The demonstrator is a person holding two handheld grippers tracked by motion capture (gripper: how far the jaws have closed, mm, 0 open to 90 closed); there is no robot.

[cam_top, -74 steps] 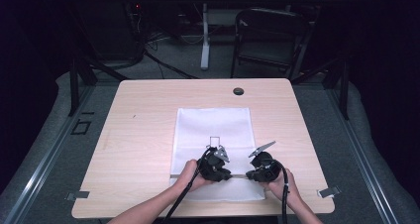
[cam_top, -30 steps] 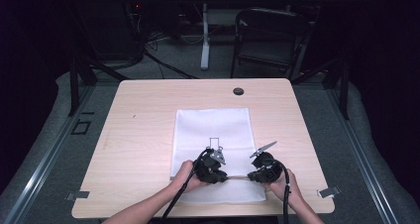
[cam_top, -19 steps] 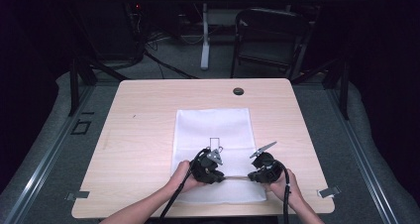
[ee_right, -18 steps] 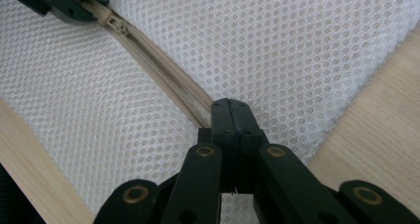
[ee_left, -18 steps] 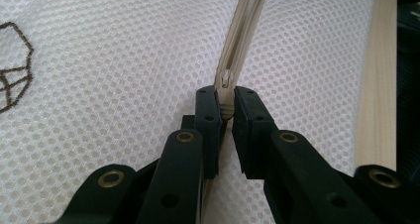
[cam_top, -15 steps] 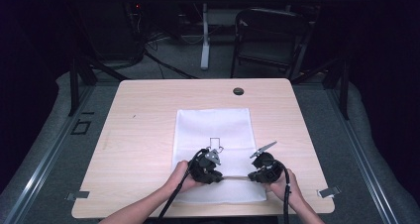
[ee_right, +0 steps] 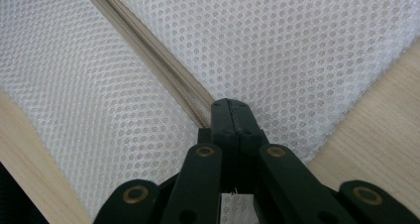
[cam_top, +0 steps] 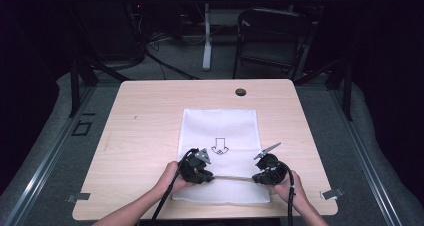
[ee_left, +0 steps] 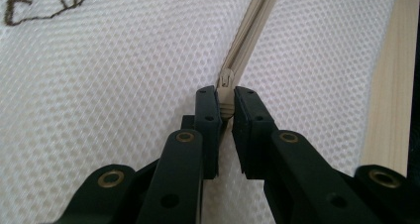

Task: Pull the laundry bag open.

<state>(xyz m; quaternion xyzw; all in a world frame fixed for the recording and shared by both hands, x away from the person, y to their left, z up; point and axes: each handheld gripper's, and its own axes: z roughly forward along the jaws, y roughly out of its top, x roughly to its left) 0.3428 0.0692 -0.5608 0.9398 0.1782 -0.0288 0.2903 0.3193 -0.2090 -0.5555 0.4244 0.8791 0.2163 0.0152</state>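
2 black claws work a white mesh zip bag (cam_top: 220, 136) lying flat on the light wooden worktop (cam_top: 145, 116), near its front edge. The left claw (ee_left: 226, 97) pinches the beige zipper slider (ee_left: 226, 85) between its pads. The right claw (ee_right: 232, 110) is clamped tight on the bag's edge at the beige zipper tape (ee_right: 148, 50).

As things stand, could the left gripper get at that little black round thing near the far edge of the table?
Probably not right away: the left gripper is shut on the zipper pull of the mesh bag. The table toward the black disc looks open.
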